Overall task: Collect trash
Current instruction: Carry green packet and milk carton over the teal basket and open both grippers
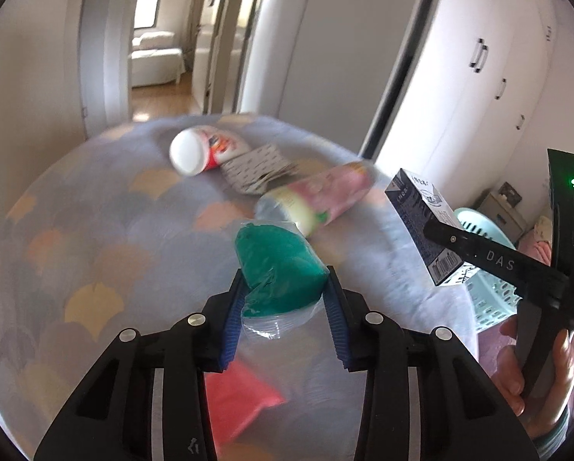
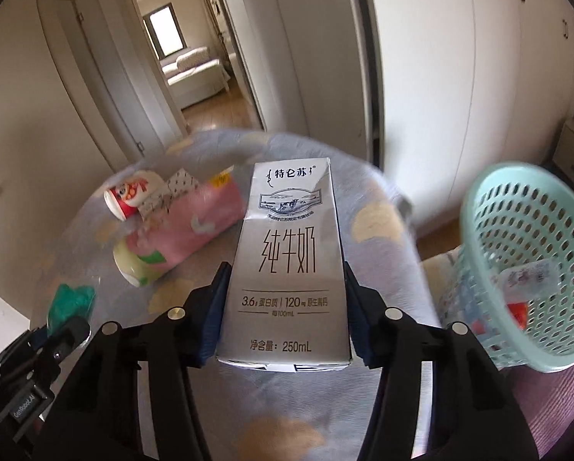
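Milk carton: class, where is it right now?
The milk carton is clamped upright in the right hand-held gripper, above the bed, left of the teal basket.

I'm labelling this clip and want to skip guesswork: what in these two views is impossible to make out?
- Red item, left wrist view: blurred and partly behind the left gripper, which grips the green bag.
- Basket contents, right wrist view: seen only through the mesh, wrapper print unreadable.
- Patterned packet, both views: motion blur, partly under the pink bottle.
- Milk carton bottom face: hidden in the right gripper.
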Demonstrator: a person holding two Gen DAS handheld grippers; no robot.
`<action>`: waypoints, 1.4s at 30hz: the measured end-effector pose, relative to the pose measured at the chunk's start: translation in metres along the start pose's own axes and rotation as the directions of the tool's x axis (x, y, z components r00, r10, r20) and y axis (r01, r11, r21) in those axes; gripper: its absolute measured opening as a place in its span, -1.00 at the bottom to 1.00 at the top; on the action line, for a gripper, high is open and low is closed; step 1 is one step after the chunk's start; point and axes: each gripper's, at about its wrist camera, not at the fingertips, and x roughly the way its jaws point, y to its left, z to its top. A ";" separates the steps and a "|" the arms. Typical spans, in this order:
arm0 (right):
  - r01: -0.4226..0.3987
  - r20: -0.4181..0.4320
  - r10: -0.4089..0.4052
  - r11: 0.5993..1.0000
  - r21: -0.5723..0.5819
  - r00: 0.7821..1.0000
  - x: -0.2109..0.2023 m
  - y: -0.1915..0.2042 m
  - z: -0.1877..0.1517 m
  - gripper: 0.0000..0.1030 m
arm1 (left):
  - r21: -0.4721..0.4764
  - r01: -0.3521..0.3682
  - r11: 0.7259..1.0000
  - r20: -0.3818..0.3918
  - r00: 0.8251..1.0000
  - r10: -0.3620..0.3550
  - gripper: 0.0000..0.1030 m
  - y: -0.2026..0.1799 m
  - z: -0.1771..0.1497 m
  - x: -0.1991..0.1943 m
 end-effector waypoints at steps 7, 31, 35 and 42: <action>0.023 0.091 -0.025 0.999 0.024 0.996 -0.036 -0.027 0.013 0.00 | 0.095 0.048 0.994 0.051 0.997 -0.053 -0.27 -0.047 0.014 -0.006; 0.246 0.175 -0.331 0.891 0.381 0.927 -0.104 -0.248 0.018 0.00 | 0.350 0.382 0.855 -0.192 0.923 -0.334 -0.27 -0.284 0.022 0.114; 0.264 0.138 -0.344 0.875 0.406 0.929 -0.095 -0.268 0.011 0.00 | 0.342 0.397 0.852 -0.239 0.913 -0.329 -0.26 -0.297 0.015 0.141; 0.268 0.102 -0.339 0.866 0.421 0.935 -0.082 -0.279 0.006 0.00 | 0.307 0.381 0.872 -0.243 0.917 -0.315 0.08 -0.294 0.008 0.161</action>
